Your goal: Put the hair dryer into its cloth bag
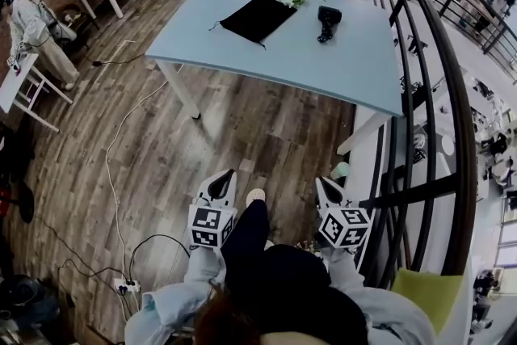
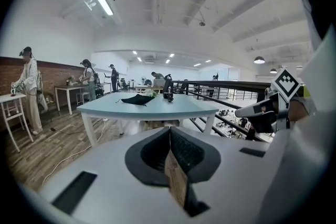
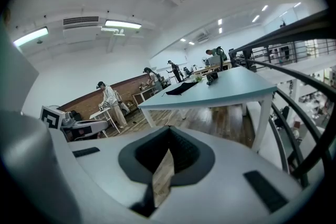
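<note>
- Nothing of the task is done yet: the small black hair dryer (image 1: 328,20) lies bare on the pale blue rectangular counter (image 1: 323,65), near the flat black cloth drawstring bag (image 1: 258,16) but apart from it.
- The person stands well short of the counter.
- The left claw (image 1: 224,183) and the right claw (image 1: 325,188) are both closed tight, with nothing between their jaws.
- Left to do, I judge: reach the counter, open the bag, slide the dryer in.
- The dryer looks compact and dark; finer detail is too small to tell.
</note>
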`<state>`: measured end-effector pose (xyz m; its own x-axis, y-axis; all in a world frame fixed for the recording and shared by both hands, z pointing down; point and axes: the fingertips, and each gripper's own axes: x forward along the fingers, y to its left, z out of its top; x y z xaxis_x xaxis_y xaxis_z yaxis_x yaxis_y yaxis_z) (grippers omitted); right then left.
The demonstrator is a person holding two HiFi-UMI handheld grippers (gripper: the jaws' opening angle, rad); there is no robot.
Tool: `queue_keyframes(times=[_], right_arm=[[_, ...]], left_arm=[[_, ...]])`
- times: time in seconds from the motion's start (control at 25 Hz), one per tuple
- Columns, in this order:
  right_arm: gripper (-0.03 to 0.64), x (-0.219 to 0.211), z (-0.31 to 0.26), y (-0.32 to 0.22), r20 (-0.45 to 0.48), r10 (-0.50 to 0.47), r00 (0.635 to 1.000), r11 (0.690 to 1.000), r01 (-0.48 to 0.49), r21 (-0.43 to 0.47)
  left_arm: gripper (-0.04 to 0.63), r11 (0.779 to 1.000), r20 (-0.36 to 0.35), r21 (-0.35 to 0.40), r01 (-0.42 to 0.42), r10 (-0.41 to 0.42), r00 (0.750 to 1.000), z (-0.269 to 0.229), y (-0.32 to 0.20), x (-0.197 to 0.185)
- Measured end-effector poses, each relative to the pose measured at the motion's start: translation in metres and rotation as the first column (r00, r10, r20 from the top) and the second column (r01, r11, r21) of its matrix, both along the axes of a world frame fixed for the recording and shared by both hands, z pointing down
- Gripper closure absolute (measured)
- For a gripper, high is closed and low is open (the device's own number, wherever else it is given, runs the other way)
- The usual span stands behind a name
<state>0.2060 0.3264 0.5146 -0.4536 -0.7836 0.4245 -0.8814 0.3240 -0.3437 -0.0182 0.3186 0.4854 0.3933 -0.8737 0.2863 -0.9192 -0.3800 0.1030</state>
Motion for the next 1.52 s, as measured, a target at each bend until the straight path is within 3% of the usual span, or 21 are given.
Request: queue_keyframes(times=[0.8, 0.88, 1.08, 1.32, 1.52], right_arm=[[0.607, -0.030, -0.026, -0.149, -0.012, 0.063, 0.998, 0.997, -0.063, 0.051], [0.531, -0.033, -0.027, -0.159, -0.009, 0.062, 0.998, 0.997, -0.061, 0.054], [0.447, -0.039, -0.025, -0.184, -0.008, 0.065, 0.998, 0.997, -0.065, 0.043], [0.250, -0.045, -0.031, -0.217, -0.026, 0.109, 0.994, 0.993, -0.107, 0.053], [0.219, -0.052, -0.036, -0.236, -0.010, 0.123, 0.992, 0.989, -0.121, 0.079]], left_arm=[[0.578, 0.998, -0.021, 0.013, -0.055, 0.056, 0.998, -0.011, -0.158, -0.033], [0.578, 0.998, -0.029, 0.021, -0.061, 0.062, 0.998, -0.013, -0.171, -0.034], [0.578, 0.996, -0.020, 0.032, -0.085, 0.086, 0.996, -0.016, -0.200, -0.036], [0.578, 0.995, -0.016, 0.039, -0.095, 0.096, 0.995, -0.016, -0.227, -0.047], [0.578, 0.993, -0.008, 0.043, -0.109, 0.110, 0.994, -0.015, -0.242, -0.053]])
